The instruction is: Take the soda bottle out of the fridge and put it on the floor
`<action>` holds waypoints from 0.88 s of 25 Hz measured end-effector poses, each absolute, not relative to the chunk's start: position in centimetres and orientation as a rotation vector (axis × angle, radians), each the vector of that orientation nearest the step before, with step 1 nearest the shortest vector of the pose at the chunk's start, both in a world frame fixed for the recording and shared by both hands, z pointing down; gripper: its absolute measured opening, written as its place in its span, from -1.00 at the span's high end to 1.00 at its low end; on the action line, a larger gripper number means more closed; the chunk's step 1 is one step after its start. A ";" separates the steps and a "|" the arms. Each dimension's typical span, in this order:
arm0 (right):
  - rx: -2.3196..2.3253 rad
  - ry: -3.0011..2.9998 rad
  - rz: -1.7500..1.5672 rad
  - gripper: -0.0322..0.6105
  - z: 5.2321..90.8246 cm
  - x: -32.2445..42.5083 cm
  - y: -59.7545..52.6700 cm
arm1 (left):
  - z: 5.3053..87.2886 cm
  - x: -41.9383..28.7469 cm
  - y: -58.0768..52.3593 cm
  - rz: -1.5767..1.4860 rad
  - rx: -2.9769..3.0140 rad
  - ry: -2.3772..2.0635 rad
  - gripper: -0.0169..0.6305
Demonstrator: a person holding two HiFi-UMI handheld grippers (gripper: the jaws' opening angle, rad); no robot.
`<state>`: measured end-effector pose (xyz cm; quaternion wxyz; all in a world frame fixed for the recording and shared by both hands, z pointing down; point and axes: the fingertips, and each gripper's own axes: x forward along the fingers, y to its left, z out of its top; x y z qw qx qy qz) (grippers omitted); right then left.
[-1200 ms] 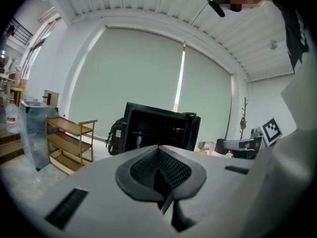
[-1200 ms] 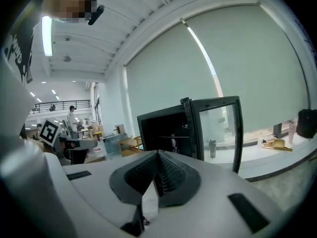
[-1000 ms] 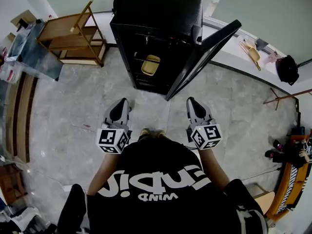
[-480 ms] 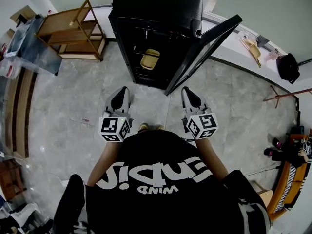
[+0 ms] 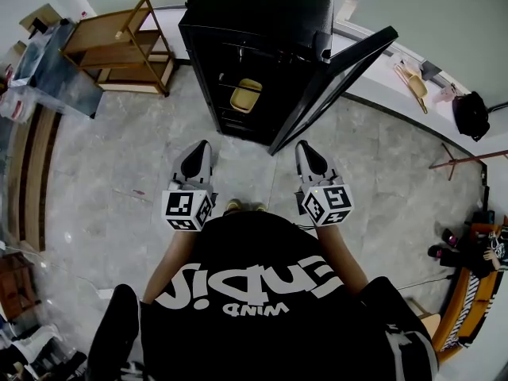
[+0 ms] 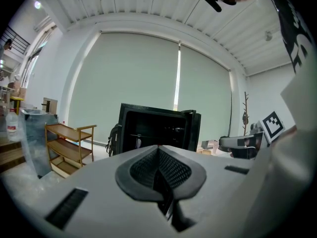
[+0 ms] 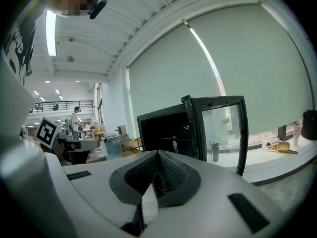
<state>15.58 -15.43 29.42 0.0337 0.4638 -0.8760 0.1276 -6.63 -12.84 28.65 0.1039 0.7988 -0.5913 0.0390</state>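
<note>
Both tools were just held out in front of the open black fridge, well short of it. The left tool was squeezed fully together with nothing in it. The right tool looked the same, pads meeting, empty. The fridge door hung open on the right. On a wire shelf inside sat a yellowish thing, presumably the soda bottle, though it was too small to be sure. A wooden cart stood left of the fridge on the grey floor.
</note>
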 end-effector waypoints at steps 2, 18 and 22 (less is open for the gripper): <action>1.420 -2.696 0.384 0.82 29.3 15.6 -15.4 | 28.6 -6.5 -12.8 0.115 2.357 -1.746 0.92; 1.410 -2.694 0.393 0.82 29.6 15.8 -14.9 | 28.9 -5.9 -12.1 0.107 2.336 -1.748 0.92; 1.409 -2.697 0.394 0.82 29.6 15.6 -14.8 | 29.0 -6.2 -11.8 0.109 2.328 -1.755 0.92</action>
